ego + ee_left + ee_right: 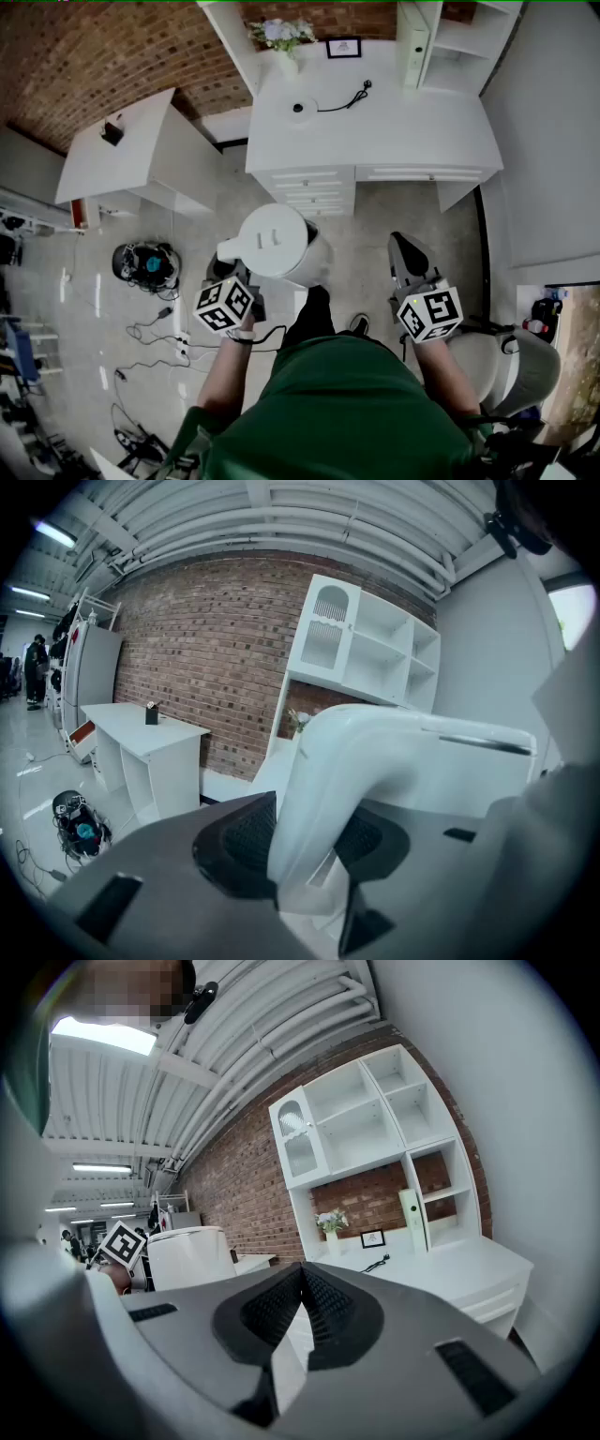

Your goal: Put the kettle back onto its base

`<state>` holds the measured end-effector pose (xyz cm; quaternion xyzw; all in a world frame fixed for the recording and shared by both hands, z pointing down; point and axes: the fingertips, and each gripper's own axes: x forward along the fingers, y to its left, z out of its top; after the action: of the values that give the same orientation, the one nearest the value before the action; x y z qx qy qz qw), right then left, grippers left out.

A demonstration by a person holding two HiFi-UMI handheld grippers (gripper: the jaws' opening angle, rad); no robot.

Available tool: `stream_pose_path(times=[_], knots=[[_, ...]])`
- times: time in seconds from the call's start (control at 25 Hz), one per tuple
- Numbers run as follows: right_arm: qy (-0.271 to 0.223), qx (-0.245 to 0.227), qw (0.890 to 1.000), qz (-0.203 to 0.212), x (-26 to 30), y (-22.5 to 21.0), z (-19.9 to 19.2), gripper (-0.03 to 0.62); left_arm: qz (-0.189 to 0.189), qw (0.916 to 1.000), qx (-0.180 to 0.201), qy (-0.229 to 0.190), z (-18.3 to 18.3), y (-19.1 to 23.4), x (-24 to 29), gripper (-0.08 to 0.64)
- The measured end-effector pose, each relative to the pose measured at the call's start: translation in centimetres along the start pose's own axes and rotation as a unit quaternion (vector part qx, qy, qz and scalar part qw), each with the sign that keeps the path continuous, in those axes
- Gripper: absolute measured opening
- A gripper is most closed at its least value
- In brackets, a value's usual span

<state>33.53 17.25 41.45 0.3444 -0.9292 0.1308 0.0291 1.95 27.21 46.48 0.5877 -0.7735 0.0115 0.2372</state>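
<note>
A white kettle [272, 242] hangs in the air in front of me, well short of the desk. My left gripper [230, 269] is shut on its handle [323, 789], which runs up between the two dark pads [242, 841] in the left gripper view. The round kettle base [302, 108] with its black cord lies on the white desk [394, 131] further ahead. My right gripper [403, 246] is held to the right of the kettle, jaws shut with nothing between them [302, 1283]. The right gripper view shows the kettle [187, 1255] off to its left.
The desk has drawers at its front and a shelf unit behind, with a vase of flowers [281, 37] and a small frame [343, 47]. A smaller white table [122, 150] stands left. Cables and a power strip [178, 347] lie on the floor. A chair [497, 361] is at my right.
</note>
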Motion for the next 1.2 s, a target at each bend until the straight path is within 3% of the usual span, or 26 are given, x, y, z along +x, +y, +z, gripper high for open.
stream_pose_path(times=[0.2,0.44,0.88,1.2], knots=[[0.001,-0.003,1.0,-0.008,-3.6,1.1,-0.2,0.021,-0.022,0.9997,-0.01,0.005,-1.0,-1.7,-3.9,0.17],[-0.007,-0.004,1.0,-0.014,-3.9,2.6,0.2,0.021,-0.024,0.9997,0.008,-0.006,0.0,-0.9,-6.2,0.17],[-0.039,-0.021,0.997,-0.061,0.5,6.5,2.7,0.023,-0.022,0.9987,0.041,-0.022,2.9,6.7,-6.2,0.17],[-0.044,-0.039,0.993,-0.103,4.5,10.4,4.2,0.023,-0.04,0.9984,0.015,-0.038,5.7,13.4,-4.2,0.17]])
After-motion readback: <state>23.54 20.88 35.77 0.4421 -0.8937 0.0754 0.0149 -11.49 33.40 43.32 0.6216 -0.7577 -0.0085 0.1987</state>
